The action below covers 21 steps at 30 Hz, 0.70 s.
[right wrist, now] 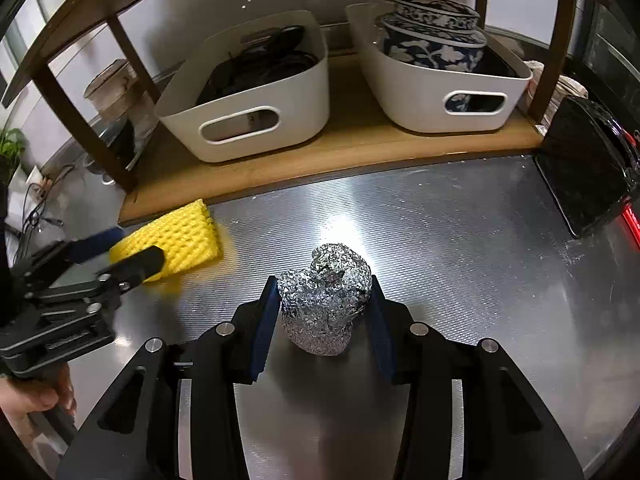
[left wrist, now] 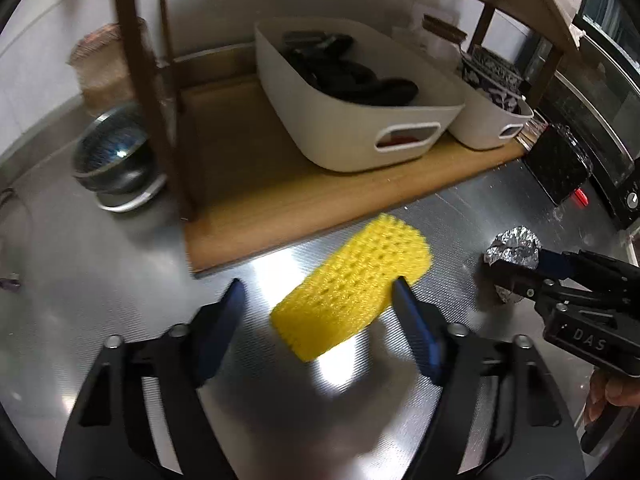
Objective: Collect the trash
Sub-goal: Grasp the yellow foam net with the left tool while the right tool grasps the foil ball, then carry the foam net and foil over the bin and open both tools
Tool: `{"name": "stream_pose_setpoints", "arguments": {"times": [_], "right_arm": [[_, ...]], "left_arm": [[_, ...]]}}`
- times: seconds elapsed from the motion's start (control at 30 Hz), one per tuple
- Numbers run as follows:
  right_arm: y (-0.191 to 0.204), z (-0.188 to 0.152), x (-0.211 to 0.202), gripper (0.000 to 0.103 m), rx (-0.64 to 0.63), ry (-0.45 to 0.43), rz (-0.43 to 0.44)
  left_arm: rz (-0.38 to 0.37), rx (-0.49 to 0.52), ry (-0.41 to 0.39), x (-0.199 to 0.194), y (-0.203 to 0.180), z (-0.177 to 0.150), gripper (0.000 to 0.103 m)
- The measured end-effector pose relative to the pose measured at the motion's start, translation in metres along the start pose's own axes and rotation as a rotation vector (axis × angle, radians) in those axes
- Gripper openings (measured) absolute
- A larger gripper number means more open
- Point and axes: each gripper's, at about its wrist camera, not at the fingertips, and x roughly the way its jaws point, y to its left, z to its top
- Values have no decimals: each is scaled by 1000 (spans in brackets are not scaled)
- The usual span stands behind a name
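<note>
Right wrist: one foil ball (right wrist: 325, 298), two bins (right wrist: 256, 120).

Bare steel counter (right wrist: 460, 240) in front, wooden shelf (right wrist: 352, 148) (two bins) close behind.

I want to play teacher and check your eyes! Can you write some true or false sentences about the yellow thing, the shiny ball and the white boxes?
1. The left gripper is open around the yellow sponge. True.
2. The foil ball sits inside a white bin. False: it lies on the metal counter, between the right gripper's fingers.
3. A blue-and-white jar stands in the right-hand white bin. True.
4. The sponge lies on the wooden shelf. False: it is on the counter, by the shelf's front edge.
</note>
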Motion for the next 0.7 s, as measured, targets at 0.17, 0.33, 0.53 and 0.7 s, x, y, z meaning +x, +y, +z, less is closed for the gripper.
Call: {"name": "stream_pose_setpoints", "arguments": {"times": [0.17,0.33,0.53,0.7], "right_arm": [[-2,-4,-2,44,6,-1,-1],[4,-13,-7,44,-7,11,9],[12,-32,-29,44,-46,-1,25],[15,-54,-62,44,-88,-24,63]], "left_arm": [[-21,-13,-4,5,-8,-2,31],[-35,-52,-2,-8,-11,-8,10],[-1,-92,-19,-41,-22,-37,9],[28,-138,-45,-84,-42,-73,9]]}}
